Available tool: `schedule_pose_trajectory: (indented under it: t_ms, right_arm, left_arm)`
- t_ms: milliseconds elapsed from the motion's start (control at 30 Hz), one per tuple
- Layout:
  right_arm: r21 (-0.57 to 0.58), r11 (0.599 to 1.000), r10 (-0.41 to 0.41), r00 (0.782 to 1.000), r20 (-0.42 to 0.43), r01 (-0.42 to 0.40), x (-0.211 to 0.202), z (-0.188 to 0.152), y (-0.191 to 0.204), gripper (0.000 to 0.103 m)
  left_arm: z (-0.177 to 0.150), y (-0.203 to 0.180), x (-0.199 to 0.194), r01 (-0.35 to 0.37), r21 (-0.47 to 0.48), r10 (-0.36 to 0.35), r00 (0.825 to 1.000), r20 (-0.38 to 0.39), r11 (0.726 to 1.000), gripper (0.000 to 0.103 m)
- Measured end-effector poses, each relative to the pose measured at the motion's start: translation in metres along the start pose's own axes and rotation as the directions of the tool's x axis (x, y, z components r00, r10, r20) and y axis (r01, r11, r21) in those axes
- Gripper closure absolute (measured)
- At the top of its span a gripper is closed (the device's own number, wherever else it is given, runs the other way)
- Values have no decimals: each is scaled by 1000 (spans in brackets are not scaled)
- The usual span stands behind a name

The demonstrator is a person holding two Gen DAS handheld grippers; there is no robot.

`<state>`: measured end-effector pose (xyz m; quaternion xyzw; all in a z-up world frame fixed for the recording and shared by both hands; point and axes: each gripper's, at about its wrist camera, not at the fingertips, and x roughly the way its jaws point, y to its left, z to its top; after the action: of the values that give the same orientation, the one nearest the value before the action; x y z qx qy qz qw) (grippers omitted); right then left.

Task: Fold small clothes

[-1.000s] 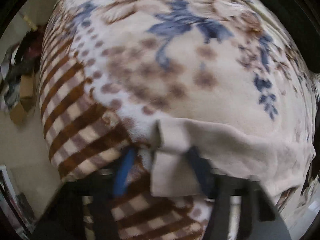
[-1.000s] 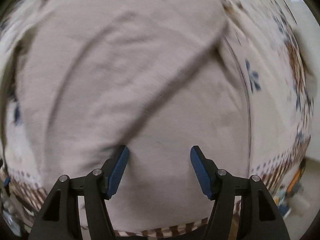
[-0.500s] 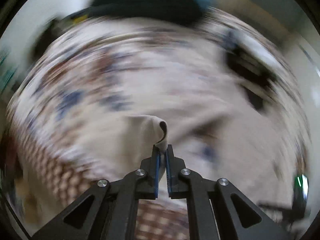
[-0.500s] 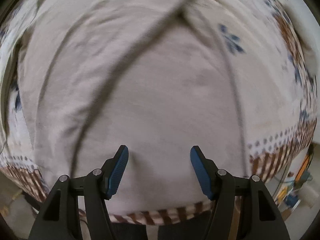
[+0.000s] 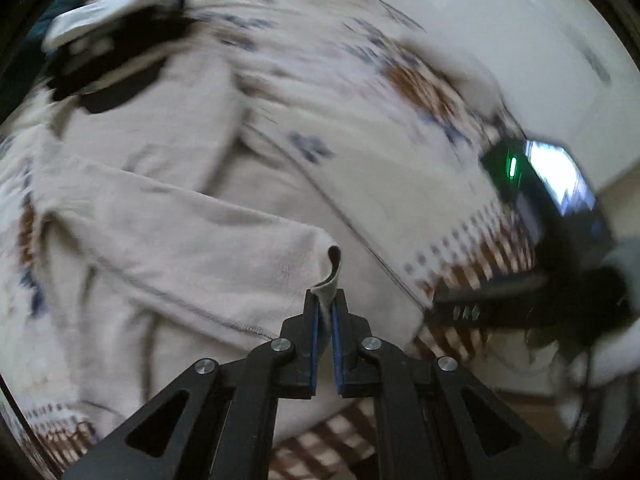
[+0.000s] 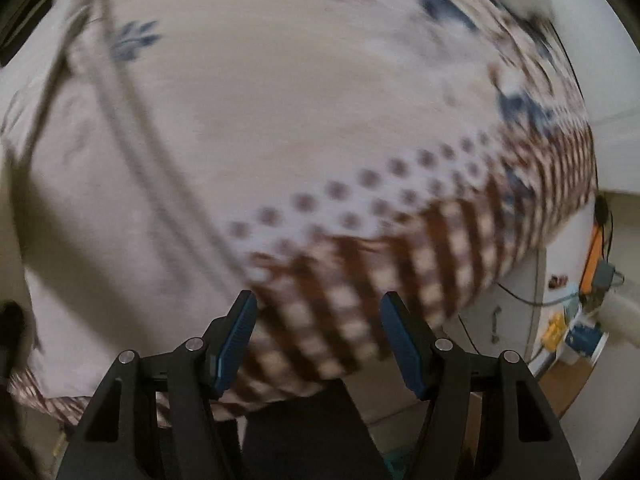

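A beige garment (image 5: 180, 240) lies spread on a patterned blanket (image 5: 360, 92). My left gripper (image 5: 325, 308) is shut on a curled corner of the garment and holds that corner lifted over the rest of the cloth. My right gripper (image 6: 318, 332) is open and empty, above the blanket's brown checked border (image 6: 360, 280) near the bed's edge. The garment also shows in the right wrist view (image 6: 100, 184), to the left of the right gripper. The right gripper's black body shows at the right of the left wrist view (image 5: 540, 264). Both views are blurred.
Dark and white clothes (image 5: 116, 40) lie piled at the blanket's far left. Beyond the bed's right edge, cables and small items (image 6: 588, 300) lie on the floor. A pale wall (image 5: 520, 40) rises behind the bed.
My left gripper closed on the garment's corner and swung it up and over the garment. My right gripper moved right, off the garment to the blanket's checked border, still open.
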<state>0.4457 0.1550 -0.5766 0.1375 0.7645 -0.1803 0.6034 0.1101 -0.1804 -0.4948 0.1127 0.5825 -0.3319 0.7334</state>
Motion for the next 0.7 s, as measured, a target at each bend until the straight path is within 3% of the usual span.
schedule_pose_trajectory:
  t_ms: [100, 167, 200, 267, 300, 333, 433, 500, 633, 667, 700]
  right_arm:
    - [33, 999, 21, 1000, -8, -21, 27, 9, -49, 37]
    - [55, 996, 77, 997, 8, -77, 28, 21, -79, 37]
    - [59, 992, 106, 994, 22, -107, 26, 22, -90, 37]
    - [57, 981, 180, 982, 58, -184, 17, 26, -109, 37]
    - [43, 971, 231, 970, 74, -235, 12, 27, -112, 37]
    - [21, 958, 283, 956, 85, -285, 7, 28, -117, 37]
    - [-71, 906, 423, 903, 74, -418, -1, 30, -117, 37]
    - [-138, 882, 462, 885, 57, -451, -2, 30, -109, 37]
    - [-236, 889, 402, 916, -5, -392, 4, 20, -90, 38]
    - [-245, 898, 372, 928, -18, -365, 17, 19, -96, 49]
    - [-253, 902, 356, 934, -22, -349, 23, 15, -103, 78]
  left_arm:
    - [-2, -7, 12, 0, 8, 0, 1000, -27, 1000, 94]
    - [-5, -2, 15, -10, -21, 9, 998, -59, 1000, 85]
    - [-4, 7, 14, -11, -47, 8, 998, -66, 999, 77]
    - [4, 30, 14, -38, -95, 32, 997, -68, 995, 50]
    - [4, 41, 10, -50, -120, 42, 997, -71, 991, 28]
    - [3, 54, 6, -61, -151, 51, 996, -73, 987, 21]
    - [-4, 104, -12, -118, -293, 101, 992, -75, 949, 21]
    - [-8, 134, -21, -174, -357, 154, 985, -83, 918, 21]
    - [-31, 187, -36, -293, -445, 259, 956, -138, 846, 21]
    - [-39, 198, -37, -308, -474, 264, 951, -159, 825, 21]
    - [-48, 209, -38, -316, -503, 262, 949, -178, 804, 21]
